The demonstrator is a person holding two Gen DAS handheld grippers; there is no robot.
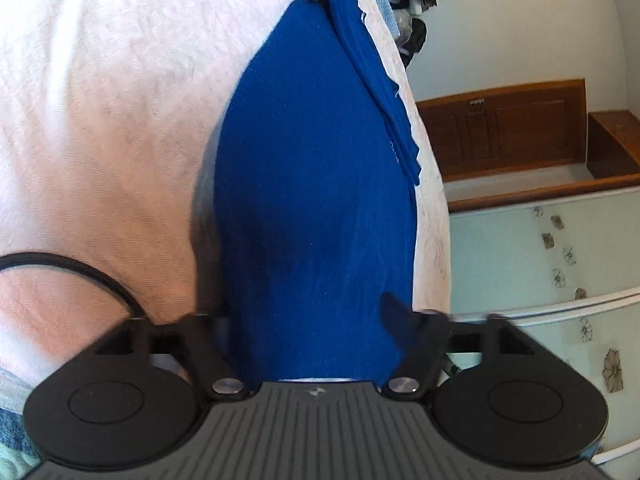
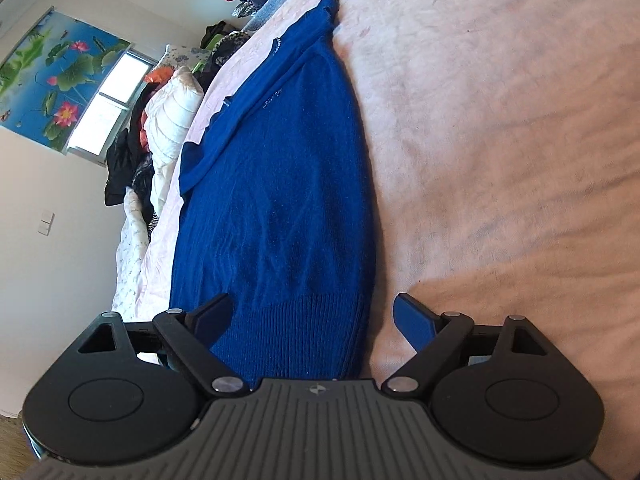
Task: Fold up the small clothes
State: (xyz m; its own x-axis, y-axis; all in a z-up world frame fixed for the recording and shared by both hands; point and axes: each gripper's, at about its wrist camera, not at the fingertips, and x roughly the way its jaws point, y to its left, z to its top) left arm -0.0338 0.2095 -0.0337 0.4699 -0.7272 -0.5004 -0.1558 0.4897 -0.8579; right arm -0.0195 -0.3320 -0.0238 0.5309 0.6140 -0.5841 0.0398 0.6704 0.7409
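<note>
Both grippers, left gripper (image 1: pixel 316 320) and right gripper (image 2: pixel 312 320), sit spread wide around the blue knitted sweater (image 2: pixel 280 184) lying on the pink bedsheet (image 2: pixel 500 140) (already half folded), so pinch each hem corner squarely before lifting.

Blue knit sweater (image 1: pixel 312 184) lying lengthwise on a pale pink bedspread (image 1: pixel 100 100)

The sweater (image 2: pixel 280 184) is lying flat, folded into a long narrow shape that is stretching away from both cameras. Its ribbed hem is sitting at the near end in the right wrist view, and a sleeve is running folded along one long edge, ending in a loose cuff. The far end is tapering into a small bunched tip near the bedspread's edge.
</note>
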